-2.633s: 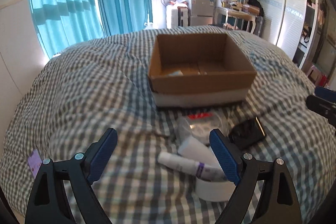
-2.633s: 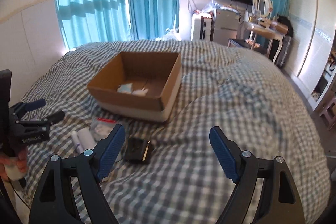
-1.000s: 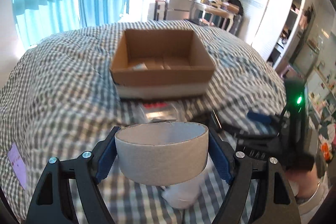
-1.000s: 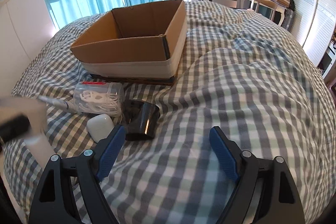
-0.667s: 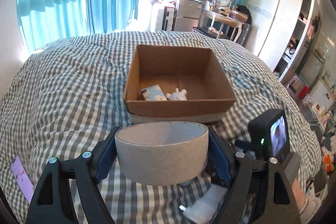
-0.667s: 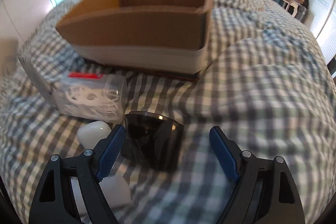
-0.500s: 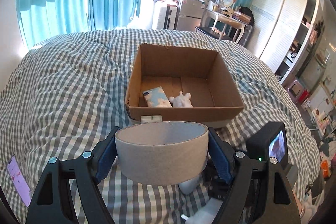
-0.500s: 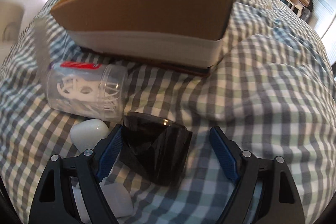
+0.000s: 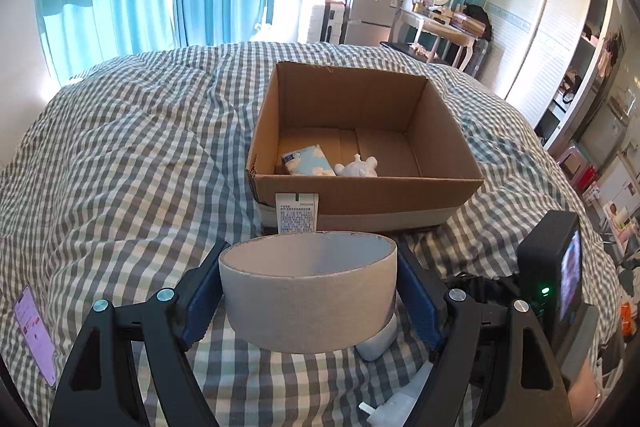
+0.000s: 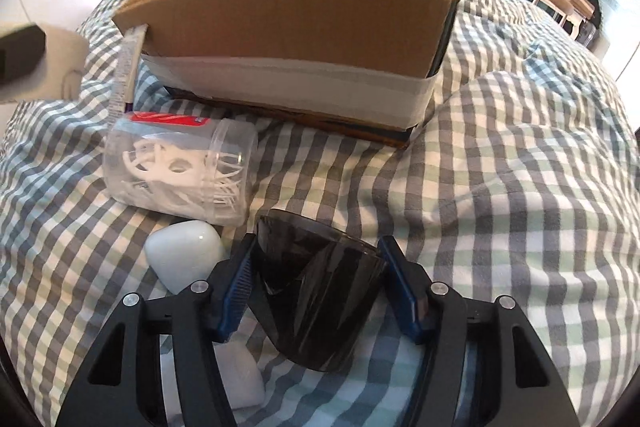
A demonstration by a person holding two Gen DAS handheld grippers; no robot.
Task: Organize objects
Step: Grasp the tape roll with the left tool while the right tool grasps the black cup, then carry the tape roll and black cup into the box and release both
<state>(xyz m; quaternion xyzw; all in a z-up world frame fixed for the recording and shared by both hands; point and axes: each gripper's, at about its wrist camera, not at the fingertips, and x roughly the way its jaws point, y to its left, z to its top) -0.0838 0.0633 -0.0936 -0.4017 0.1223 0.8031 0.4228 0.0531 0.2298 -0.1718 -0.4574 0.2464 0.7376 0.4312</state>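
Observation:
My left gripper [image 9: 308,293] is shut on a wide grey tape roll [image 9: 308,303] and holds it above the bed, just short of the open cardboard box [image 9: 360,199]. The box holds a blue tissue pack [image 9: 307,159] and a small white figure [image 9: 357,166]. My right gripper [image 10: 316,279] has closed onto a dark smoky plastic case [image 10: 320,287] lying on the checked bedspread in front of the box [image 10: 296,23]. A white earbud case [image 10: 185,253] lies just left of it. A clear jar of white floss picks [image 10: 180,171] lies on its side behind.
A thin tube [image 10: 126,67] leans at the box's left corner. The left gripper and roll show blurred at the far left [image 10: 36,55]. A purple phone [image 9: 34,335] lies on the bed's left. The right handle with its screen [image 9: 560,275] is at right. Wardrobes and a dressing table stand beyond.
My left gripper picked up the tape roll and raised it toward the box. My right gripper came down low and closed its fingers from wide open onto the dark case.

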